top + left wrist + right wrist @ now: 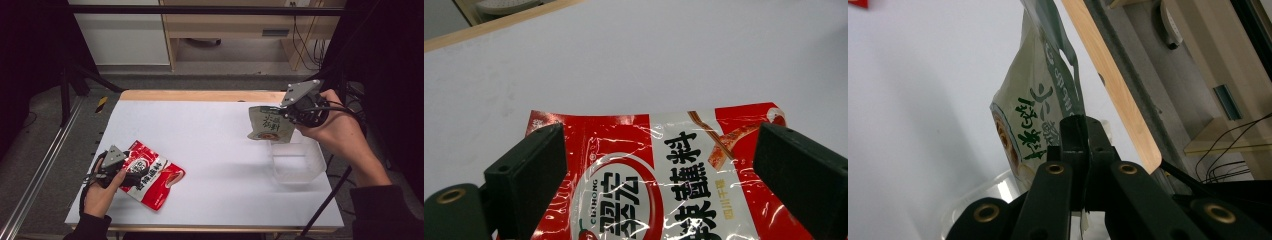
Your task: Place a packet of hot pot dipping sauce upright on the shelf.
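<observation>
Overhead, the room is dim, with a grey floor (60, 165) all around, a light wooden cabinet (240, 25) beyond the far edge and a tangle of cables (310, 45) beside it; a metal rail (40, 165) runs along the floor at the left. In the middle stands the table (220, 150), its top white and matte with a strip of pale wood along the far edge. Toward the right side of it sits a clear plastic container (296, 162), shallow and rectangular; nothing can be seen lying in it. Above the container's far rim hangs a pale green pouch (270, 125), lifted off the table and printed with dark green characters, pinched at its top edge by the right gripper (292, 111); in the right gripper view the two black jaws are drawn together on the pouch's seam (1075, 125), and the bag hangs beyond them with the container's rim below. Near the left front corner a red pouch (152, 175) with white and black lettering lies flat on the white top. The left gripper (125, 172) rests over its near end, and in the left gripper view its jaws stand wide apart on either side of the red pouch (664, 175), clamping nothing.
</observation>
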Tool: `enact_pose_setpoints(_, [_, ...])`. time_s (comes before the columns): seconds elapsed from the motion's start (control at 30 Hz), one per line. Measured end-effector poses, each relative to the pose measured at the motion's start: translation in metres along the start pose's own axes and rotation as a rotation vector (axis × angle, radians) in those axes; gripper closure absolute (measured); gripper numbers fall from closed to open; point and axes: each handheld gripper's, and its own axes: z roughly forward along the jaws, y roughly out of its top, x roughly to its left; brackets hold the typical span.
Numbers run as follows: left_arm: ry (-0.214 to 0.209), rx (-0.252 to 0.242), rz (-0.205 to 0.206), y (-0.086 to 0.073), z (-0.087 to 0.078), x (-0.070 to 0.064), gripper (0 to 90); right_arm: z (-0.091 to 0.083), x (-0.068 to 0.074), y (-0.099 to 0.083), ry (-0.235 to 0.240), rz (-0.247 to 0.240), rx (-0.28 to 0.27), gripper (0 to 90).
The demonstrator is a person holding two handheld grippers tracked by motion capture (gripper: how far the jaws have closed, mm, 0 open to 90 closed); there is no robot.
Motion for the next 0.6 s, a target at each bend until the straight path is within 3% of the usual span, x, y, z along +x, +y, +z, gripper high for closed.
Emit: enact_pose_setpoints(0.6, [0.012, 0.004, 0.012, -0.003, 0.0, 0.001, 7.2, 0.02, -0.03, -0.038, -0.002, 0.043, 0.022, 90.0])
